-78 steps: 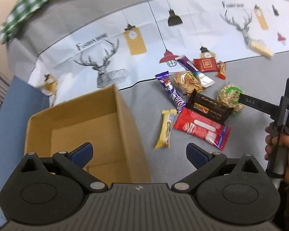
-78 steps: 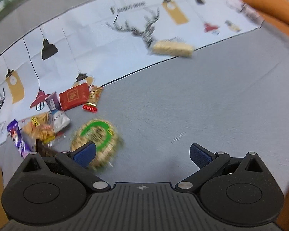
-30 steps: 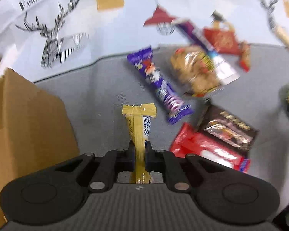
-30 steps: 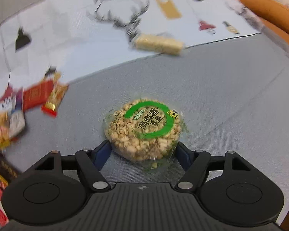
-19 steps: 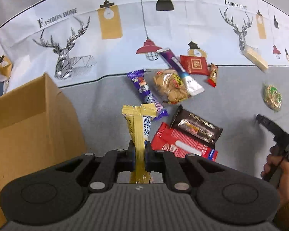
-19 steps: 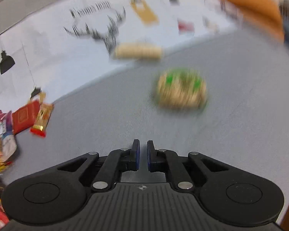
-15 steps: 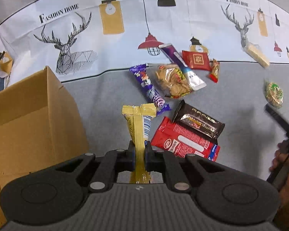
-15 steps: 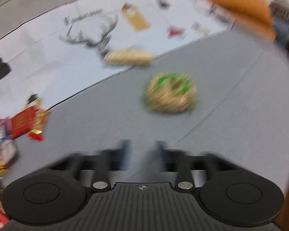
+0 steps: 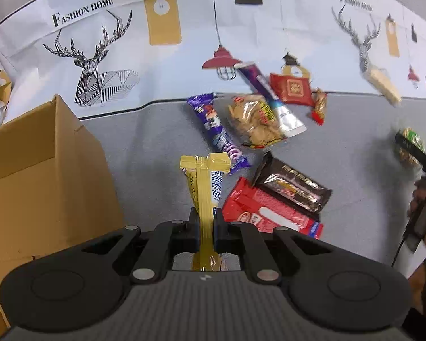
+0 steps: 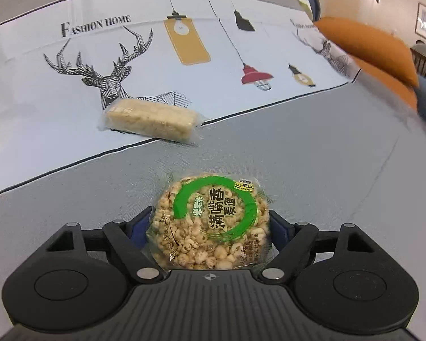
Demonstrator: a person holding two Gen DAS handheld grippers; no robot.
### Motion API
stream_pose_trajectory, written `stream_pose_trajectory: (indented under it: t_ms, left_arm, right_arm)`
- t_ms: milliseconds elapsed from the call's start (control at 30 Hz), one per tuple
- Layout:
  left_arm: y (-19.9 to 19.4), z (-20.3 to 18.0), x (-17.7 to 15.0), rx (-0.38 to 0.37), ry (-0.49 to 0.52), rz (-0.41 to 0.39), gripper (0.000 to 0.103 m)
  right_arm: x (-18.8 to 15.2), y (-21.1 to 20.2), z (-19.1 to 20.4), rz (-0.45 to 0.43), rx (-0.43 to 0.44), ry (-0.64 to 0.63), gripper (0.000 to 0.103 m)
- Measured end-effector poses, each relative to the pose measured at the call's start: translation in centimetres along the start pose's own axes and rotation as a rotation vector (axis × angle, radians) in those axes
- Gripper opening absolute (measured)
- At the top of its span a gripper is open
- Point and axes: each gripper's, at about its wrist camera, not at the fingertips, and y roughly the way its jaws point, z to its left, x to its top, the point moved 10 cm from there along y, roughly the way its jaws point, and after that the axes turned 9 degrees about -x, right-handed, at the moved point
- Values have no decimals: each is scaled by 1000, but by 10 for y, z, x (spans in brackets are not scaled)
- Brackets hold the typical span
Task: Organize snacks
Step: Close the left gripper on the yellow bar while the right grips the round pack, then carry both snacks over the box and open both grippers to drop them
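My left gripper (image 9: 206, 223) is shut on a yellow snack bar (image 9: 204, 182) and holds it up above the grey cloth, right of the open cardboard box (image 9: 37, 170). On the cloth lie a purple bar (image 9: 217, 133), a cracker bag (image 9: 255, 120), a dark chocolate bar (image 9: 292, 184) and a red pack (image 9: 269, 213). My right gripper (image 10: 208, 227) is closed around a round puffed-rice cake with a green ring (image 10: 210, 218). It also shows at the far right of the left wrist view (image 9: 410, 145).
A pale rice bar (image 10: 152, 120) lies on the white printed cloth beyond the cake. A red packet (image 9: 291, 88), a purple-and-silver tube (image 9: 269, 99) and a small candy (image 9: 319, 105) lie at the back. An orange cushion (image 10: 366, 42) sits at the far right.
My right gripper, shut and empty a moment ago with the rice cake lying ahead, now has the cake between its fingers. My left gripper still holds the yellow bar, raised slightly.
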Motion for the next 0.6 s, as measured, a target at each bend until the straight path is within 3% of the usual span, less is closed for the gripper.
stream_pose_trajectory:
  t_ms: [133, 267, 400, 600]
  left_arm:
    - [-42, -8, -9, -8, 12, -63, 9]
    - [-101, -10, -37, 16, 17, -124, 9]
    - [-152, -1, -88, 26, -13, -141, 9]
    - [-207, 31, -179, 50, -57, -157, 9]
  right_arm:
    - [11, -62, -5, -50, 100, 93, 82]
    - [17, -185, -8, -147, 294, 121, 82]
    - [-12, -312, -10, -183, 466, 42, 82]
    - [-80, -455, -3, -145, 682, -114, 82]
